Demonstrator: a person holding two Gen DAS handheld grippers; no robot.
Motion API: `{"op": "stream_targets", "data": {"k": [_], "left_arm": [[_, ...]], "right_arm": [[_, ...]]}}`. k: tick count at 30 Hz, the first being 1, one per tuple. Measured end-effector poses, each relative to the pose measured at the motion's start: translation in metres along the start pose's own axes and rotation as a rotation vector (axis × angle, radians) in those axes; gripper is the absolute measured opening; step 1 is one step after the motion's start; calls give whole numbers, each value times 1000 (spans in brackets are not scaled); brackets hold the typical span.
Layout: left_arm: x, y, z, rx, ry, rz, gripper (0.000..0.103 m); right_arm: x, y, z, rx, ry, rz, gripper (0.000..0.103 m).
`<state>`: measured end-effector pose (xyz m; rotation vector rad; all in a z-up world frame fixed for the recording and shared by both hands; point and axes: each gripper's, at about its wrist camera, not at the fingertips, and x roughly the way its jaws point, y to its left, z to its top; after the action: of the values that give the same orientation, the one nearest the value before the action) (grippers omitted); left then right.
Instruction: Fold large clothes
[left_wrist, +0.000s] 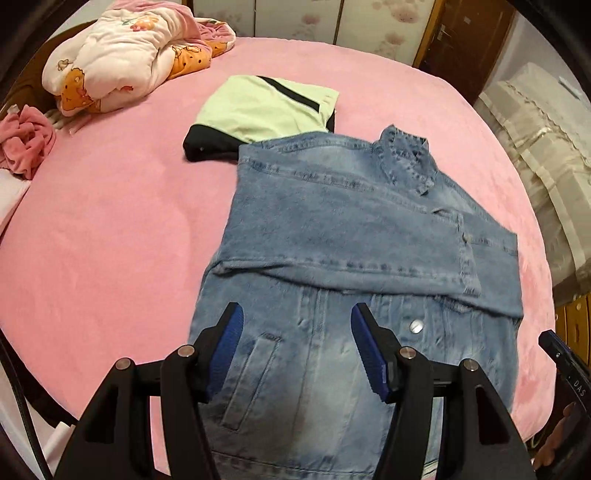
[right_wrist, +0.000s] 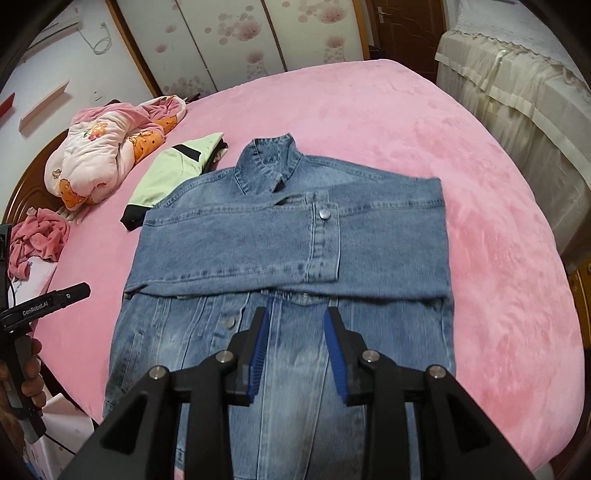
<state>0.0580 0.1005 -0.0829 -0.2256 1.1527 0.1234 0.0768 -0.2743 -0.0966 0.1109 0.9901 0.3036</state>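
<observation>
Denim jacket (right_wrist: 288, 236): lies flat on the bed, front up, hem at the near edge, collar toward the far edge; both sleeves are folded across the chest, one over the other.
Left hand-held gripper (left_wrist: 297, 347): hangs above the jacket's lower front, blue pads well apart, nothing between them and nothing touched. In the right wrist view its black body shows at the left, gripped by a hand (right_wrist: 31, 373).
Right hand-held gripper (right_wrist: 295, 350): hangs over the button placket near the hem; pads stand partly apart with only air between them, clear of the cloth. Its tip shows at the right rim of the left wrist view.
Bed (right_wrist: 480, 229): covered by a pink plush sheet, which carries all the clothes.
Green and black garment (left_wrist: 258, 110): folded, just beyond the jacket's shoulder; the jacket overlaps its near edge.
Quilted bundle (left_wrist: 122, 55): pale pink with orange print, heaped near the bed's far left corner.
Pink cloth (left_wrist: 26, 144): crumpled at the left edge.
Room: floral panelled wall (right_wrist: 229, 40) behind the bed, a brown door (right_wrist: 402, 33) beside it, cream covered furniture (right_wrist: 517, 85) along the right side.
</observation>
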Motion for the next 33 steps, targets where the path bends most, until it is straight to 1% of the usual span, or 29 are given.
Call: {"op": "stream_targets", "data": {"k": [5, 7, 9, 15, 19, 25, 30, 32, 33], "left_arm": [[13, 25, -27, 32, 28, -3, 59], [20, 37, -41, 37, 49, -4, 59], [28, 48, -52, 27, 74, -8, 59], [45, 73, -87, 0, 124, -29, 59], [54, 84, -109, 13, 137, -20, 59], [66, 98, -135, 50, 150, -8, 59], [76, 115, -149, 41, 184, -64, 59], [80, 122, -154, 25, 198, -122, 59], [82, 125, -155, 18, 203, -142, 61]], "right_arm": [[3, 2, -38, 42, 19, -18, 32], [5, 1, -53, 57, 25, -29, 40], [6, -3, -67, 78, 21, -44, 43], [7, -13, -103, 116, 29, -66, 43], [7, -24, -120, 107, 34, -88, 43], [2, -56, -140, 115, 25, -128, 43], [-1, -81, -149, 131, 20, -151, 43], [-1, -90, -151, 149, 23, -141, 43], [0, -94, -153, 154, 28, -134, 43]]}}
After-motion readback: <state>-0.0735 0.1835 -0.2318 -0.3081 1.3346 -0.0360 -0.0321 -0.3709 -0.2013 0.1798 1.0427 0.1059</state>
